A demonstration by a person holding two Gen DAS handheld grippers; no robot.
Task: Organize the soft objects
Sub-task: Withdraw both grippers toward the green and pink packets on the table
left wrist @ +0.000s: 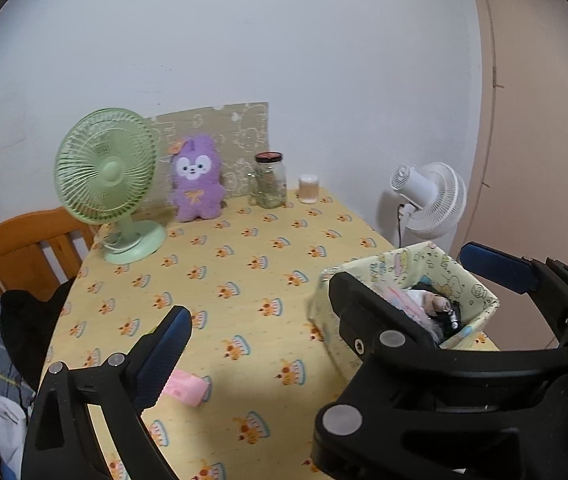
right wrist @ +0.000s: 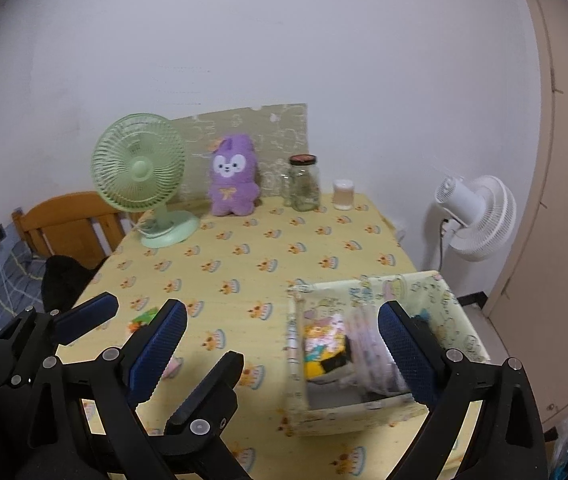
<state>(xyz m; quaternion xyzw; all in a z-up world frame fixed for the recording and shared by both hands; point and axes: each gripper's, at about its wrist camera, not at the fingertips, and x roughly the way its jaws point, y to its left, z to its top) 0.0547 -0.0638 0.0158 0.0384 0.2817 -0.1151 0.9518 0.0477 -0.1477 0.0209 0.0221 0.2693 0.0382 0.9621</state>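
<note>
**Both grippers empty above a table, storage box half filled**

Both grippers hover over a table covered in a yellow cloth (right wrist: 244, 280) printed with small orange figures. Each has its blue-padded fingers spread wide and holds nothing. From the left wrist view, the left gripper (left wrist: 323, 304) has one finger low at the left and the other far across at the right; the black body of the right gripper fills the space between them, so the two tools are close together, side by side. From the right wrist view, the right gripper (right wrist: 284, 344) frames the near edge of a fabric storage box (right wrist: 459, 320) with cartoon prints.

The box sits at the table's right front and already contains soft items: something yellow and black, pale pink fabric and a clear pouch, though blur hides the details. Its open top faces up, likely so things can be dropped in from above.

Two soft things lie outside the box. A pink packet (left wrist: 188, 388), perhaps tissues, rests on the cloth just beside the left gripper's left finger. A purple plush rabbit (right wrist: 232, 180) sits upright at the table's back against a patterned board, between a green desk fan (right wrist: 140, 168) and a glass jar (right wrist: 303, 184). A white fan (right wrist: 479, 216) stands beyond the table.
</note>
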